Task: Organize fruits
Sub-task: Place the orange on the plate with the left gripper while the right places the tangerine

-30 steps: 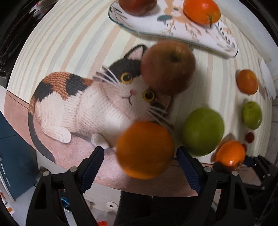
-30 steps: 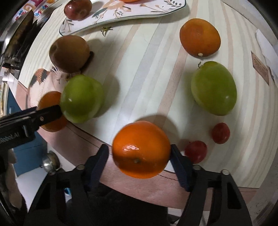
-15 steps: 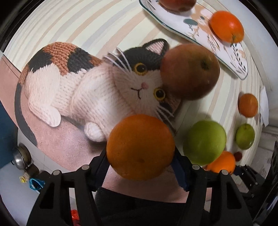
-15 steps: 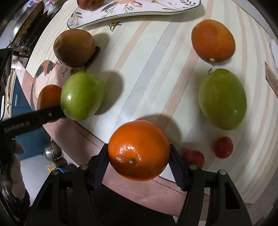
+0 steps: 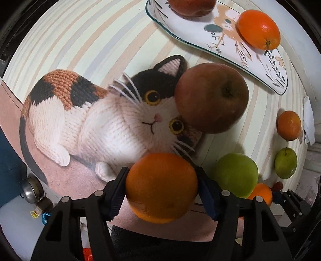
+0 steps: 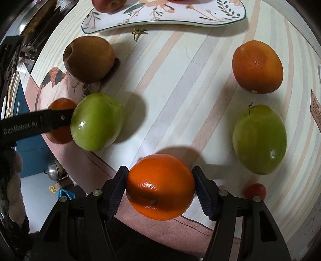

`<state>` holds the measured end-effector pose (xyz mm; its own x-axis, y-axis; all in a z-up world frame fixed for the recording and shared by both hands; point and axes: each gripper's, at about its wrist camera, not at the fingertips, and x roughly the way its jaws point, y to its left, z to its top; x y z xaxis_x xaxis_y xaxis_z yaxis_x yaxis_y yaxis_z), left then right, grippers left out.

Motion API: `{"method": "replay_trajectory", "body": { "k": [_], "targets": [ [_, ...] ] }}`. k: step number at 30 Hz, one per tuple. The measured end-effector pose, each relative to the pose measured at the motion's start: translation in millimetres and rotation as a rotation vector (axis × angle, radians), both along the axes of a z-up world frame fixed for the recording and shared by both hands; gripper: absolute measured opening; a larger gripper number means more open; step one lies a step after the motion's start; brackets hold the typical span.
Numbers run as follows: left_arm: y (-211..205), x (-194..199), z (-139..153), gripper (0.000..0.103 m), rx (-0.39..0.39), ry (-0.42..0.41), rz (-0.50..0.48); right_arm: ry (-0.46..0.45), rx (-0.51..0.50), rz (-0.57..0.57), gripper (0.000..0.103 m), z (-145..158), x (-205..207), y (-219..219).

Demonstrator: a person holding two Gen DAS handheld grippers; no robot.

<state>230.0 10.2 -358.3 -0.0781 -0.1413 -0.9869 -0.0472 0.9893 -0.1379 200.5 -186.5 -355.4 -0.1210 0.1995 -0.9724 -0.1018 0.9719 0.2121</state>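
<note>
My left gripper (image 5: 161, 190) is shut on an orange (image 5: 161, 187) and holds it above the table's near edge, over the cat picture. My right gripper (image 6: 160, 188) is shut on a second orange (image 6: 160, 186), also lifted near the front edge. A flowered white plate (image 5: 266, 68) at the back holds an orange (image 5: 258, 29) and a red apple (image 5: 190, 7). On the cloth lie a brownish-red apple (image 5: 211, 98), a green apple (image 5: 235, 174), another orange (image 6: 257, 67) and a second green apple (image 6: 259, 139).
A small red fruit (image 6: 255, 190) lies right of my right gripper. The left gripper's arm (image 6: 30, 125) shows at the left in the right wrist view. A paper card (image 5: 309, 122) lies at the far right edge. The floor lies below the front edge.
My left gripper closed on its orange and lifted it. My right gripper, shut on its orange throughout, rose slightly and moved forward.
</note>
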Motion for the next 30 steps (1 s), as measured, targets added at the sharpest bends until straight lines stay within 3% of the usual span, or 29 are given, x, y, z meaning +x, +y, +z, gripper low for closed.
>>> {"method": "replay_trajectory", "body": {
  "k": [3, 9, 15, 19, 23, 30],
  "targets": [
    [-1.9, -0.9, 5.0, 0.063, 0.01, -0.012, -0.006, -0.007, -0.001, -0.025, 0.067, -2.0, -6.0, -1.1],
    [-8.6, 8.6, 57.9, 0.063, -0.022, -0.077, -0.008, -0.037, 0.035, -0.092, 0.066, 18.4, -1.0, -22.9],
    [-14.7, 41.9, 118.4, 0.063, -0.098, -0.177, -0.026, -0.124, 0.101, -0.155, 0.066, 71.4, 25.1, -47.7],
    [-13.2, 77.9, 135.4, 0.063, -0.119, -0.228, -0.045, -0.24, 0.11, -0.178, 0.066, 106.9, 59.5, -40.6],
    [-24.1, 119.1, 118.5, 0.063, -0.083, -0.233, -0.063, -0.324, 0.054, -0.193, 0.066, 110.8, 104.8, -40.6],
    [-31.8, 157.9, 61.0, 0.063, -0.014, -0.135, -0.096, -0.299, -0.054, -0.17, 0.066, 61.3, 157.6, -39.3]
  ]
}}
